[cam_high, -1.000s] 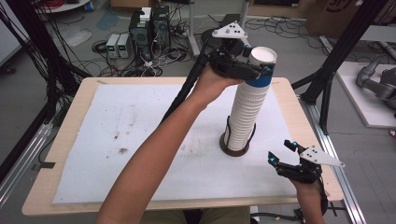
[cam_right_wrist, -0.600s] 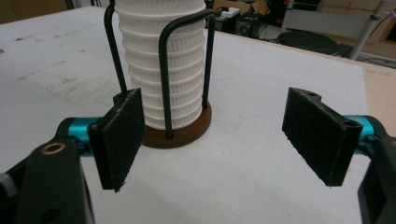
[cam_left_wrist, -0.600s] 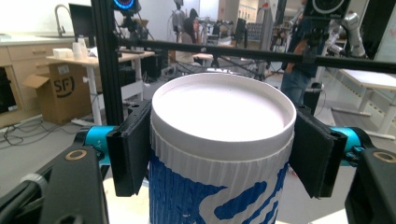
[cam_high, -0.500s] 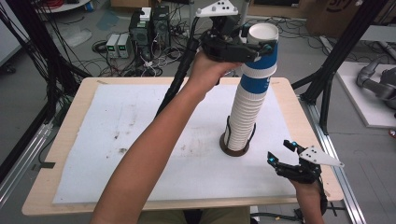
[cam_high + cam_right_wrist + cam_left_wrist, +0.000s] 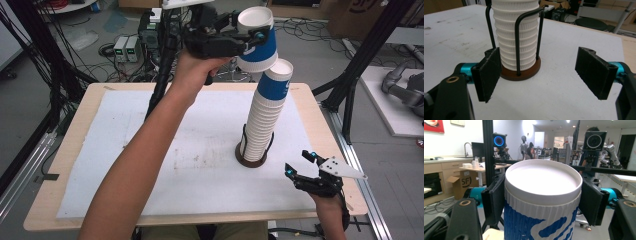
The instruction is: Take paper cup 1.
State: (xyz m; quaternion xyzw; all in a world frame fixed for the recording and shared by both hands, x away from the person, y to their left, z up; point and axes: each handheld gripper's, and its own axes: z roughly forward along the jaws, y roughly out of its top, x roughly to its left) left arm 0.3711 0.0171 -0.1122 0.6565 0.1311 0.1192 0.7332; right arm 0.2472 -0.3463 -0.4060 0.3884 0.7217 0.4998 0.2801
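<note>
While the left gripper [image 5: 252,37] is raised high over the far side of the tabletop [image 5: 70,145], its fingers [image 5: 495,200] pinch a white paper cup with blue print [image 5: 257,37] by its ribbed sides, just under the rim. That cup hangs clear of the cup stack [image 5: 265,120], above and slightly left of the stack's top cup. The leaning stack stands in a round brown holder with black wire uprights [image 5: 251,159], right of centre on the white sheet [image 5: 150,150]. Near the right front corner, the right gripper [image 5: 301,165] sits low with fingers [image 5: 487,72] spread wide and empty, pointed at the holder's base.
</note>
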